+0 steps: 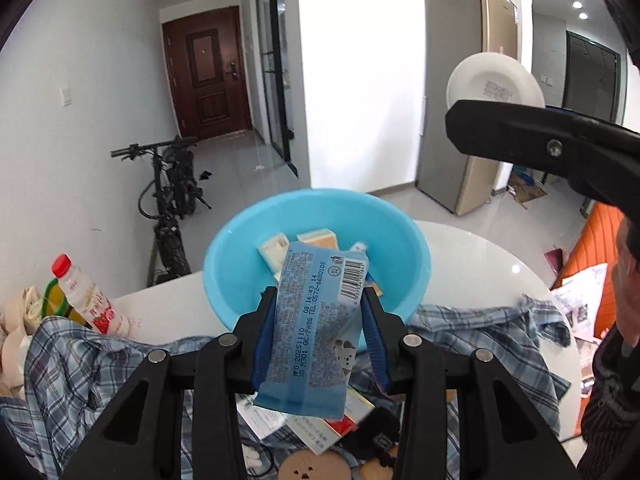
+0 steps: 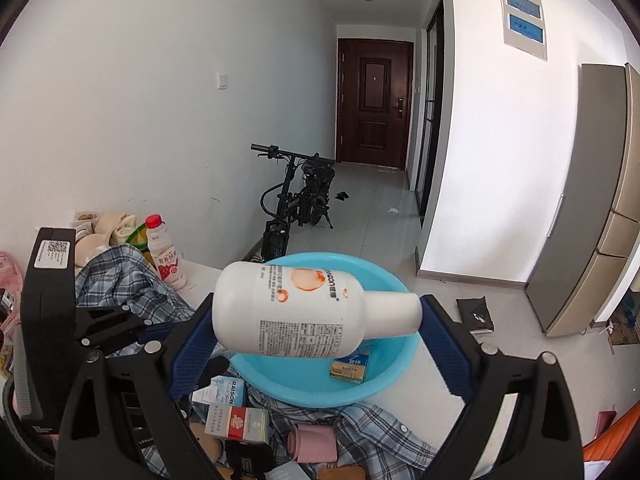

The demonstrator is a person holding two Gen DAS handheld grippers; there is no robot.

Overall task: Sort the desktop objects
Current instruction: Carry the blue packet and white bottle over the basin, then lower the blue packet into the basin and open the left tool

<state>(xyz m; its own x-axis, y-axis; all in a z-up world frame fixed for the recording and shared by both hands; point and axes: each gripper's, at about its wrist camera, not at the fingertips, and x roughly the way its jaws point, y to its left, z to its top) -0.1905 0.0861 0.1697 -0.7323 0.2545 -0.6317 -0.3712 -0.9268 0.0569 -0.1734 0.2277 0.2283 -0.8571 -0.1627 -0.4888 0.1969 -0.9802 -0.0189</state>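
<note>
**Both claws loaded above the blue basin**

At far left on the white worktop [image 1: 480, 248] stands a plastic drink bottle [image 1: 86, 296] with a red cap, beside a rumpled plaid shirt [image 1: 80, 364]. The left claw [image 1: 320, 332] is closed on a flat, glossy blue packet [image 1: 316, 328], its printed back and barcode facing the camera, held over the near rim of the round, smooth blue plastic basin [image 1: 404, 264]. Small cartons lie inside the basin. Further right, the right claw [image 2: 316, 332] grips a white, rounded plastic bottle [image 2: 296, 308] lying sideways, base against the left pad and cap against the right, above the basin [image 2: 384, 380]. Below it on the worktop are small boxes [image 2: 236, 420] on the shirt.
</note>
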